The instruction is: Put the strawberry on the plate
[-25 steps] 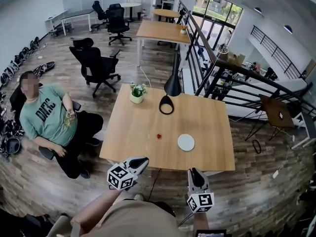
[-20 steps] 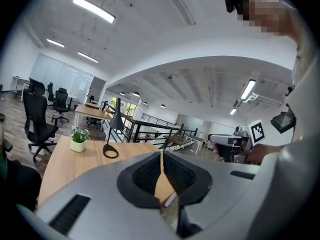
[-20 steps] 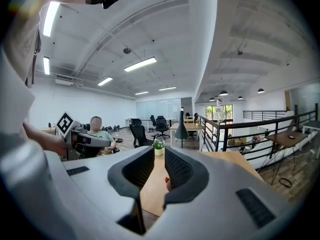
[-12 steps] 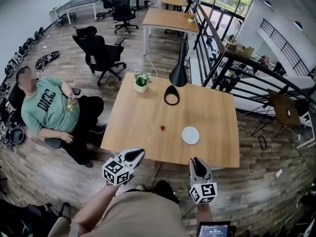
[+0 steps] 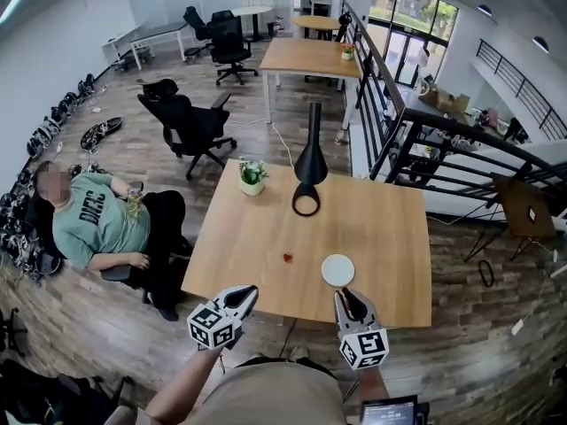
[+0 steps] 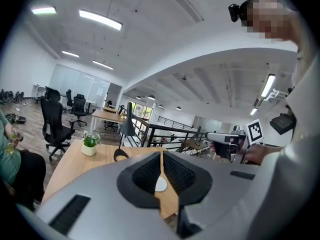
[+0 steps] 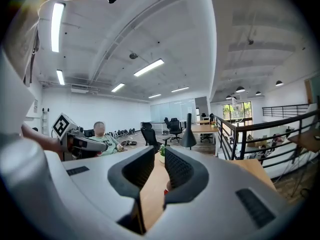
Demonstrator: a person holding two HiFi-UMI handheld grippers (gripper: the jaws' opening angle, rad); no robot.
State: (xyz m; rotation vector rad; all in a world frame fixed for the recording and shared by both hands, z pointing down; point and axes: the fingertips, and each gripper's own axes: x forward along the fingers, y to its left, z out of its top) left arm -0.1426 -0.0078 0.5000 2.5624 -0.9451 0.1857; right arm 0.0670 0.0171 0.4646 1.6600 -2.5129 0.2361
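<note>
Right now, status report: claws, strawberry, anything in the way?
Left claw shut, empty; right claw open, empty; both at the table's near edge. Strawberry lies beside the plate, apart from it, untouched. Nothing in the way.

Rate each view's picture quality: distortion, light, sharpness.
Head view: heavy fisheye bowing the floor and railing, even light, table sharp, strawberry tiny. Left gripper view: black vignette at the corners, ceiling strip lights blown white. Right gripper view: same vignette and glare, distant room clear.
</note>
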